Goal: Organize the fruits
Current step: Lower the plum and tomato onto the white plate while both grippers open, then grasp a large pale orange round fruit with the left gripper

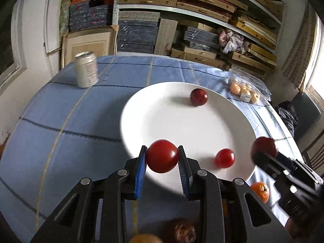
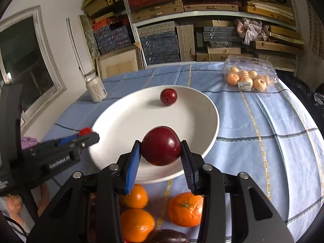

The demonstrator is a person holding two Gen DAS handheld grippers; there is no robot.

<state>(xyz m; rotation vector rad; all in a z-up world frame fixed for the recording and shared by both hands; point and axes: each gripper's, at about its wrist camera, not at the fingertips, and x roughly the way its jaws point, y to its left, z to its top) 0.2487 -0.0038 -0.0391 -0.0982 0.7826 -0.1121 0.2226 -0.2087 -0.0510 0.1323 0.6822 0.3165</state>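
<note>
Left gripper pinches a red tomato over the near rim of the white plate; right gripper clamps a dark red plum above the plate's near side. Lower both w/ care, release well apart from the small tomato & far plum so nothing rolls off.

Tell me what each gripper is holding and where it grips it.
The left gripper pinches a red tomato across its sides. The right gripper pinches a dark red plum across its sides.

Plum on plate, oranges before it.
</note>
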